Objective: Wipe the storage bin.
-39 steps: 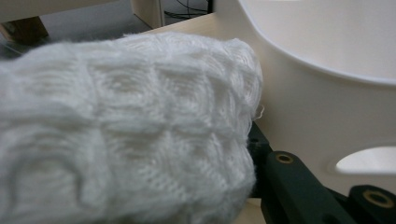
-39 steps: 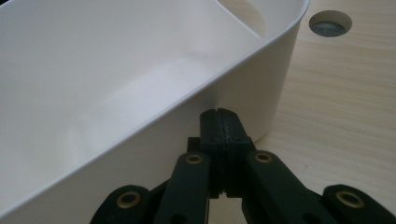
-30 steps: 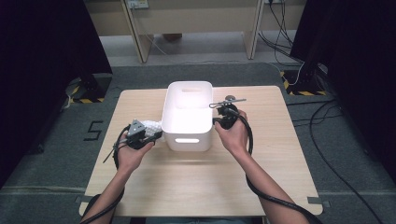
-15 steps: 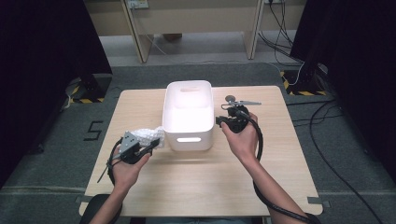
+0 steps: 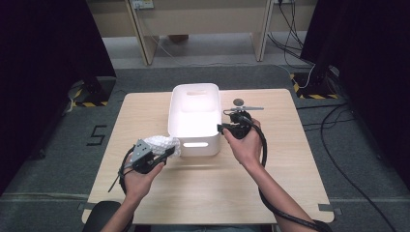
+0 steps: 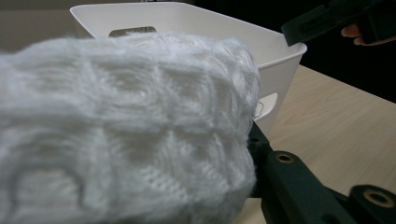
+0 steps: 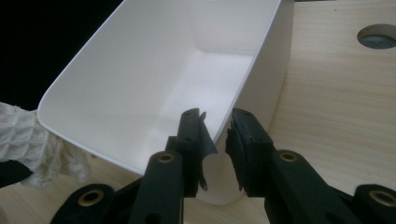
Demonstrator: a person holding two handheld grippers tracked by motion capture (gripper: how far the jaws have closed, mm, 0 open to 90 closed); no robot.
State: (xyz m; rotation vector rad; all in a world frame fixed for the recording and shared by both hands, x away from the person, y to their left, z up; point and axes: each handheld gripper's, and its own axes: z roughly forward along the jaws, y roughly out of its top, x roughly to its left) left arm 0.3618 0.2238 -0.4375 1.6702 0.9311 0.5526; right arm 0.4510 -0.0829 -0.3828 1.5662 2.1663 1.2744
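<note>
Could snag the white knitted cloth [image 5: 163, 143], clenched in the left gripper [image 5: 168, 152] just beside the white bin's [image 5: 195, 87] near left corner, on its rim, or shove the bin, with the right gripper [image 5: 221, 128] just opening, loose astride the right wall.

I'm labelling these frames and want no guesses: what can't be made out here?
- Left gripper: its jaw tips, buried in the white cloth in the left gripper view.
- White bin: its floor, washed out by glare in the high view.
- Dark round spot on the table: cut by the edge of the right gripper view.
</note>
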